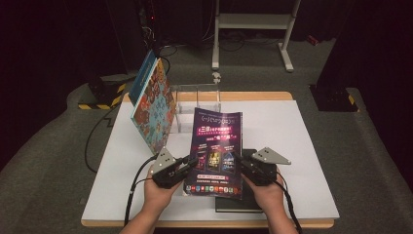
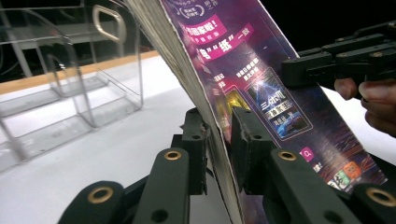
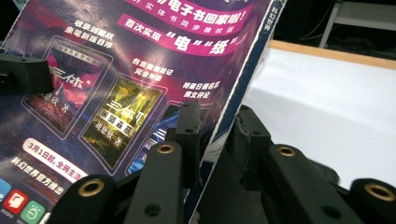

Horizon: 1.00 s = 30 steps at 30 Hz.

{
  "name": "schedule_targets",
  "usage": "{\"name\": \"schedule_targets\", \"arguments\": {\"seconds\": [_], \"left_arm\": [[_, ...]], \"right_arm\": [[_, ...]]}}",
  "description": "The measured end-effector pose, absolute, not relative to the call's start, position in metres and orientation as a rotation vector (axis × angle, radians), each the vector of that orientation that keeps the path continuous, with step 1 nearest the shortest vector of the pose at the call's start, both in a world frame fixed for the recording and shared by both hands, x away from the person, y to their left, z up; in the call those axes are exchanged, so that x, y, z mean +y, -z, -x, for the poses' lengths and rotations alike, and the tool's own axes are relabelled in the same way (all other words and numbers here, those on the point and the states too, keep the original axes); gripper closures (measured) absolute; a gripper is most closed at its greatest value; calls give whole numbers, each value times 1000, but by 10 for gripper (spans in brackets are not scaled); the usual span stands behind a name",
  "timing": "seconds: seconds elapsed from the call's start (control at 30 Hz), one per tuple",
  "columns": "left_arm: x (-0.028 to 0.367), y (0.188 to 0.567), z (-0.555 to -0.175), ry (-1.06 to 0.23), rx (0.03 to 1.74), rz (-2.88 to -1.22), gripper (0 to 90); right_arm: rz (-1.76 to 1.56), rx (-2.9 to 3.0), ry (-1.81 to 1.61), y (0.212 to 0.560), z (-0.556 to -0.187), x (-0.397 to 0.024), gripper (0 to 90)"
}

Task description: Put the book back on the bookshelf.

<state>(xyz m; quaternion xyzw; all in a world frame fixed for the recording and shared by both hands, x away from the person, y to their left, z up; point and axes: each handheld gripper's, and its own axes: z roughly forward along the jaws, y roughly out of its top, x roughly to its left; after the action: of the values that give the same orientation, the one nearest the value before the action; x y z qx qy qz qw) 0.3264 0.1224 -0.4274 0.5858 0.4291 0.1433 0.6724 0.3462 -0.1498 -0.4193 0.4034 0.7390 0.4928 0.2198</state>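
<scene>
In the high view, a purple magazine (image 1: 216, 146) stood tilted up above the white bench (image 1: 302, 161), its lower part held between both hands. The left tongs (image 1: 191, 161) gripped its left edge and the right tongs (image 1: 237, 160) gripped its right edge, each pinching the magazine near its lower half. A dark book (image 1: 243, 202) lay flat on the bench under and just behind the magazine's bottom edge. To the left, a colourful patterned book (image 1: 155, 105) stood tilted on its edge, leaning near a clear acrylic holder (image 1: 197, 105) at the back of the bench.

In the left gripper view, the left tongs (image 2: 219, 140) were pressed onto the magazine (image 2: 261, 79), one black jaw on the back side and one on the printed cover, with the stack of page edges running up between them. The right tongs (image 2: 299, 70) bit on the far edge of the cover, with a hand (image 2: 373, 100) behind them. The clear acrylic holder (image 2: 88, 79) stood on the bench (image 2: 116, 149) farther off to the left.

In the right gripper view, the right tongs (image 3: 219, 135) pinched the magazine (image 3: 140, 79) at its spine edge, one jaw on the cover and one behind it. The tip of the left tongs (image 3: 28, 72) rested on the cover at the far left. The white bench (image 3: 327, 116) lay beyond to the right.
</scene>
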Motion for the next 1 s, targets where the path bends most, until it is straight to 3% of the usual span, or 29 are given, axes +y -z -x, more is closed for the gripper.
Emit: {"name": "schedule_targets", "arguments": {"seconds": [1.0], "left_arm": [[182, 417, -340, -491, 1043, -1211, 806]], "right_arm": [[-1060, 2041, -1430, 407, -373, -81, 788]]}}
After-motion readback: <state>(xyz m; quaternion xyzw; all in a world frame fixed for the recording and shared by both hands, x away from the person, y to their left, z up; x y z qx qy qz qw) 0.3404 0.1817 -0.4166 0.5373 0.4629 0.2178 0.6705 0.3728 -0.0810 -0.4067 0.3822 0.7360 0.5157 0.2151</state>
